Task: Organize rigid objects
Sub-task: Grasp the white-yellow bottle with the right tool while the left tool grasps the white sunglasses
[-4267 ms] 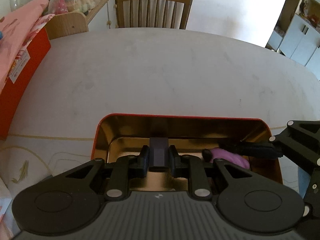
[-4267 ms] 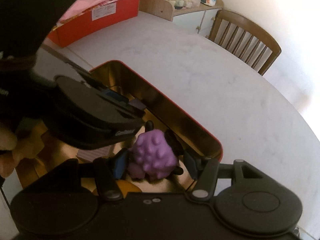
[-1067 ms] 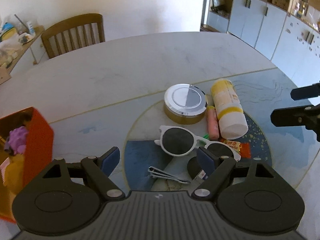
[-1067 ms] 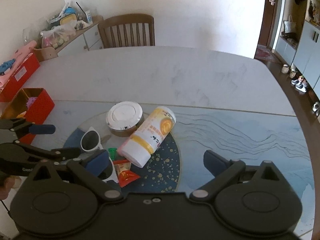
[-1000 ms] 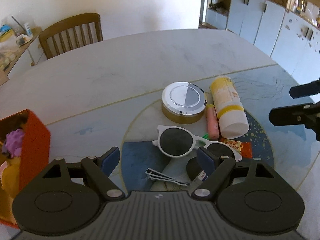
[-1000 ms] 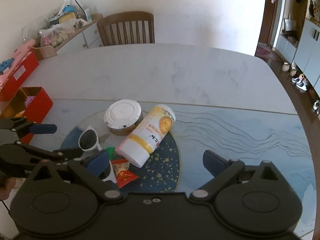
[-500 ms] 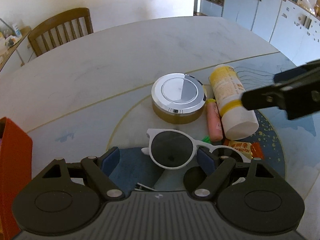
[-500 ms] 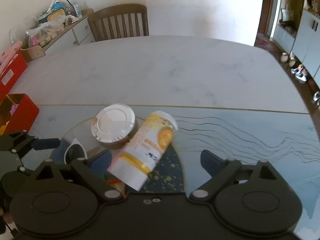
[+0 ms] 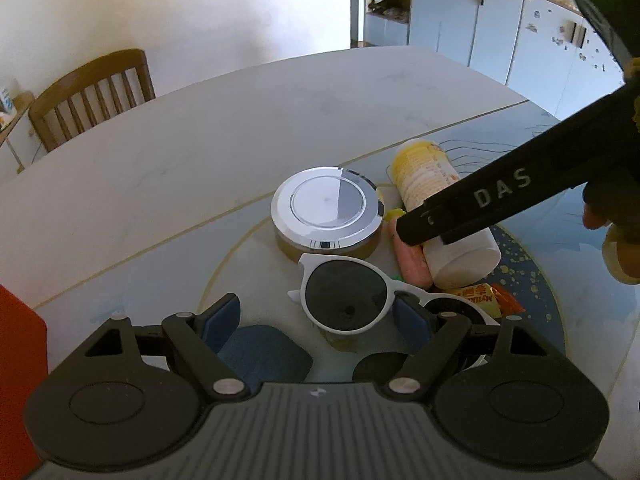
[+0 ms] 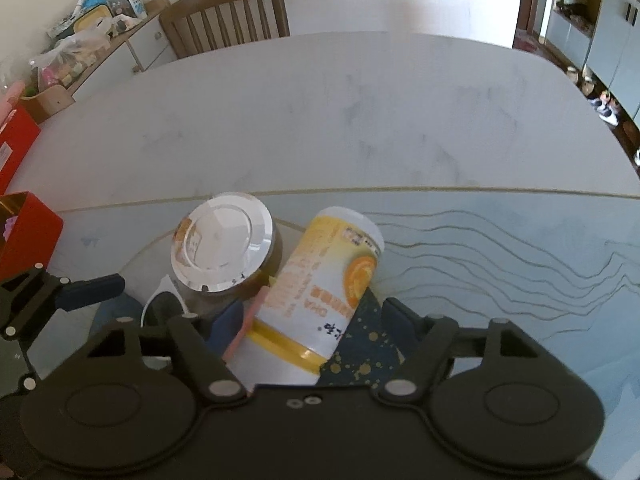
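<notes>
- Two grippers work over the tabletop (image 10: 360,120), both above the round blue patch near its near edge.
- Right gripper (image 10: 316,320) straddles the bottle (image 10: 320,300), which lies on its side with its white base toward the camera; the jaws are closing with the bottle between them, and the pads do not yet press on it.
- Its left pad sits by the pink stick (image 10: 248,328) that lies along the bottle's left side; the right pad stands clear of the bottle, over the dark gold-speckled patch.
- Left gripper (image 9: 316,316) hangs released, jaws wide; the sunglasses (image 9: 348,296) lie between them, one dark lens centred in the gap, untouched.
- Tin (image 9: 326,210) with a shiny round lid stands just beyond the sunglasses, touching or nearly touching the bottle.
- Snack packet (image 9: 484,294) lies beside the bottle's base.
- Red box (image 10: 28,232) stands open at the tabletop's left edge, well apart from the pile.
- Chair (image 10: 228,16) stands at the far edge.
</notes>
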### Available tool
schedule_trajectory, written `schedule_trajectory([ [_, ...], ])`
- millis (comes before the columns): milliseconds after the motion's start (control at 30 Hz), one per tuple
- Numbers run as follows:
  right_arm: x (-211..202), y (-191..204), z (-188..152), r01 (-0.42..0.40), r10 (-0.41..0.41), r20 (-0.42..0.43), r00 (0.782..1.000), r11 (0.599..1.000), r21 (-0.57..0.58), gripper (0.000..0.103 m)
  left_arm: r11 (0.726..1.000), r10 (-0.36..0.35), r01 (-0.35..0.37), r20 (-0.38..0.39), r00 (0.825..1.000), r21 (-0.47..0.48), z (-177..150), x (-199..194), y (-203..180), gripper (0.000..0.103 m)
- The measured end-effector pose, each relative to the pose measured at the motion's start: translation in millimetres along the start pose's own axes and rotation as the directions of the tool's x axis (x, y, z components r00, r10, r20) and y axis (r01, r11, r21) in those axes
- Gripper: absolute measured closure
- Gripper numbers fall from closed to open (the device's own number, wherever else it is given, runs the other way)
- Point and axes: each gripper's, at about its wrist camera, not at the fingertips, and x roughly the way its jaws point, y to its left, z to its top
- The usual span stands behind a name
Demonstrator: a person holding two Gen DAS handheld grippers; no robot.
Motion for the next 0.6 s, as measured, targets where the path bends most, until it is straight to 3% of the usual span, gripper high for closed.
schedule_trajectory([
  [167, 0, -1, 0, -0.025, 0.025, -0.006, 1.000, 1.000, 0.012, 0.044, 0.999, -0.033, 0.032, 0.015, 0.999, 0.016, 0, 0, -2, 0.039],
  [300, -2, 3, 0, -0.023, 0.023, 0.000, 1.000, 1.000, -0.005, 0.050, 0.999, -0.052, 0.052, 0.020, 0.998, 0.017, 1, 0, -2, 0.056],
  [367, -5, 3, -2, -0.014, 0.014, 0.009, 1.000, 1.000, -0.012, 0.056, 0.998, -0.055, 0.055, 0.021, 0.998, 0.018, 2, 1, -2, 0.056],
  [600, -19, 2, -13, 0.002, 0.000, 0.041, 0.999, 0.999, -0.048, 0.058, 0.999, -0.052, 0.052, 0.034, 0.998, 0.003, -1, -5, 0, 0.056],
])
